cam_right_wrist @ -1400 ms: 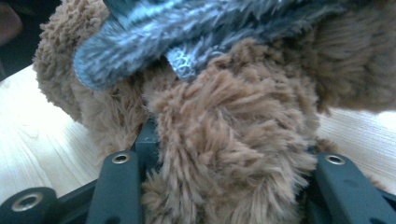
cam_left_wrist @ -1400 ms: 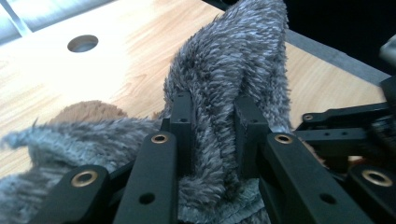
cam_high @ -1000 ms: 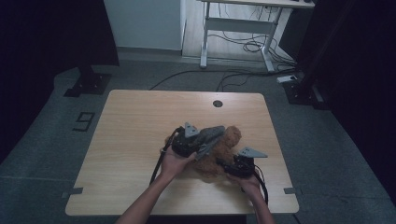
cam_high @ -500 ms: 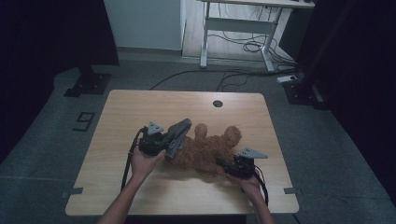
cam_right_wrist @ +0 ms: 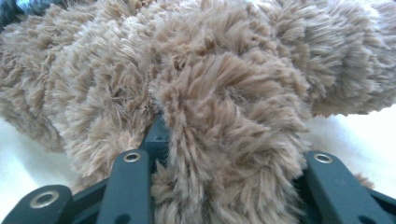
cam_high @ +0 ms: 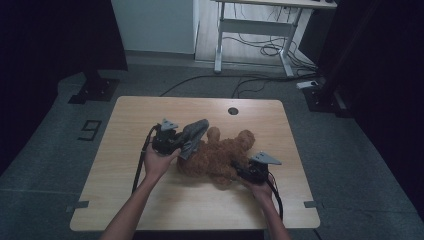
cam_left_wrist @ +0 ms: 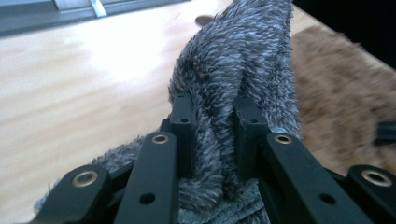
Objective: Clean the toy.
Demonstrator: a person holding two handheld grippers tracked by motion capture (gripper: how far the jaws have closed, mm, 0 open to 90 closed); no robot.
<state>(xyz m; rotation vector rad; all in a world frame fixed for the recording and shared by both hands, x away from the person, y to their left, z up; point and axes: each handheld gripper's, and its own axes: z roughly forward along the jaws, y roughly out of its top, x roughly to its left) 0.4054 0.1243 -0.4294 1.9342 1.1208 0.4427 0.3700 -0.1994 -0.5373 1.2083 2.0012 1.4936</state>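
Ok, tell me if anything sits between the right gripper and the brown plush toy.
Nothing visible does. The right gripper already has a limb of the brown plush toy between its jaws, which have just been closing.

Bare forearms, no sleeves in sight. Left tongs (cam_high: pixel 186 141): dark, blocky body, grey three-cornered plate on top, black cable trailing back along the arm. Right tongs (cam_high: pixel 239 170): same dark build, same grey plate, black cable looping behind the hand. Up close in the left gripper view, matte black flat bars (cam_left_wrist: pixel 154 177) with brass-ringed rivet holes and small plain bores, square-ended black fingers (cam_left_wrist: pixel 182 112). Same black bars and brass rings (cam_right_wrist: pixel 132 157) in the right gripper view.
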